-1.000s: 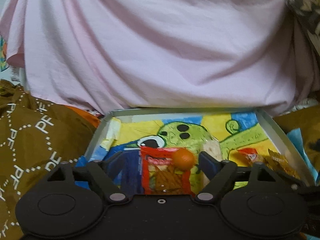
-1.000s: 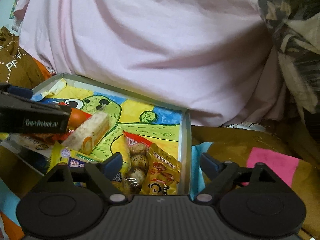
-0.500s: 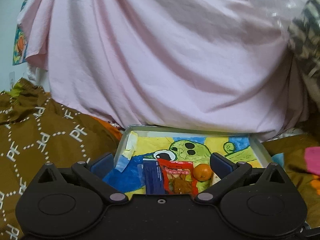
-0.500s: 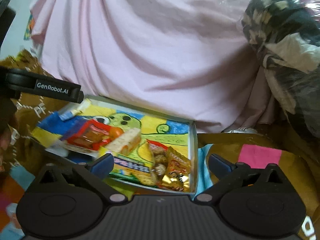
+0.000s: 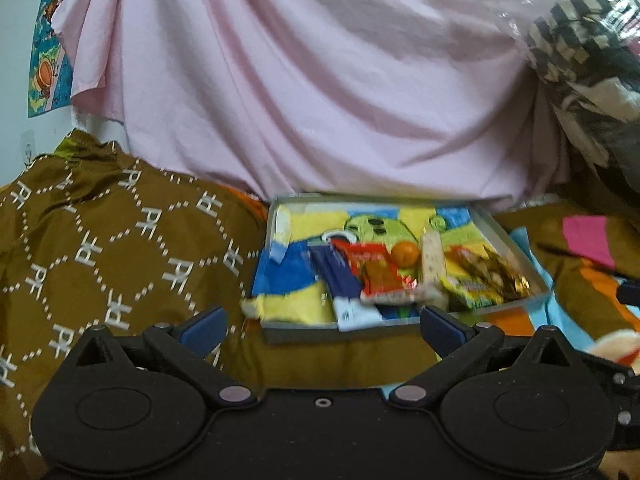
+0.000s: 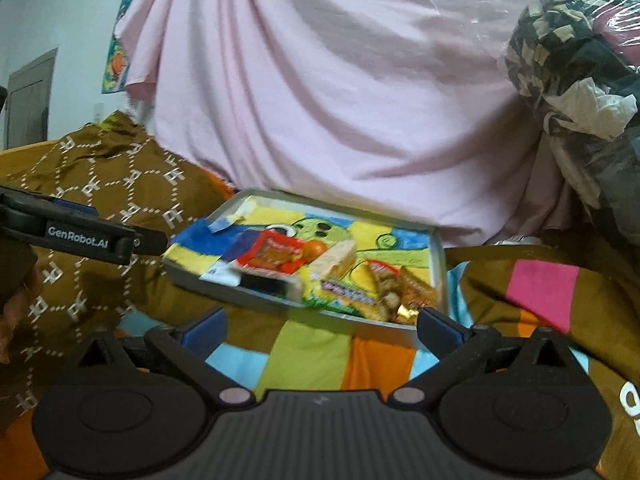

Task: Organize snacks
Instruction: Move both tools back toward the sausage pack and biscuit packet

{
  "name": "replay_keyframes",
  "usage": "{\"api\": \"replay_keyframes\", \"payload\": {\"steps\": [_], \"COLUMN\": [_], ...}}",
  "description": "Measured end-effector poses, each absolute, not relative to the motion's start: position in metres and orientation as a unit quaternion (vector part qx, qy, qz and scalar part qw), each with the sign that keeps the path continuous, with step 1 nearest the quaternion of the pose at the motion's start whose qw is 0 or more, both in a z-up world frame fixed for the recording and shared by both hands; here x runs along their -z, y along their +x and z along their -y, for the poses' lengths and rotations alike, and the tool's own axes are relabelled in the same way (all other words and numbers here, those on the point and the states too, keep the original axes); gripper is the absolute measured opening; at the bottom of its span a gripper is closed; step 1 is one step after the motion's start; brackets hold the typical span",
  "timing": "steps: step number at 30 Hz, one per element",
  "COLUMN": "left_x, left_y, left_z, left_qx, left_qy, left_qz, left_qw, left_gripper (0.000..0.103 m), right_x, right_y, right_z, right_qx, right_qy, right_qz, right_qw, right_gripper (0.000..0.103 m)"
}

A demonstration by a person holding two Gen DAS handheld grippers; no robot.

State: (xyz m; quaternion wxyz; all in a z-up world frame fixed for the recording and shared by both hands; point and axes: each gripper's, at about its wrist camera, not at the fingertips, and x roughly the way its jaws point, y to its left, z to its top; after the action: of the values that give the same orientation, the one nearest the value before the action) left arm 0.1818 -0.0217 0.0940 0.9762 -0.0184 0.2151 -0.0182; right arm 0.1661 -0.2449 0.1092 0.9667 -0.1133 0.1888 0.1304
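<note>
Lying side by side in the tray [image 5: 500,236], the snacks [image 5: 378,270] look sorted; each hand-held gripper, left [image 5: 322,322] and right [image 6: 320,326], hangs apart, empty.

wrist views, both facing snack tray [image 5: 516,258]

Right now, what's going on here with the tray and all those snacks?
A person holds a two-finger tool in each hand, and neither grips anything: the left tool and the right tool both hang open in front of a shallow tray lying on patterned bedding. The snacks sit inside it: a red packet, a small orange, a blue packet, a pale wrapped bar and a few yellow and gold packets at the right end.
</note>
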Motion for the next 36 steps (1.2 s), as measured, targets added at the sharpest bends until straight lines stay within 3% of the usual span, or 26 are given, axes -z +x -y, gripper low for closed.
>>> {"api": "replay_keyframes", "payload": {"steps": [27, 36], "left_x": [-0.007, 0.002], "left_y": [0.114, 0.112], "left_z": [0.02, 0.02], "left_qx": [0.115, 0.125], "left_qy": [0.099, 0.105], "left_qz": [-0.375, -0.388], "left_qw": [0.914, 0.907], "left_gripper": [0.102, 0.102], "right_x": [-0.04, -0.031], "right_y": [0.117, 0.117], "right_z": [0.234, 0.229], "right_qx": [-0.187, -0.188], "right_qy": [-0.144, -0.127], "right_qz": [-0.352, -0.382], "right_qw": [0.906, 0.896], "right_gripper": [0.103, 0.103]}}
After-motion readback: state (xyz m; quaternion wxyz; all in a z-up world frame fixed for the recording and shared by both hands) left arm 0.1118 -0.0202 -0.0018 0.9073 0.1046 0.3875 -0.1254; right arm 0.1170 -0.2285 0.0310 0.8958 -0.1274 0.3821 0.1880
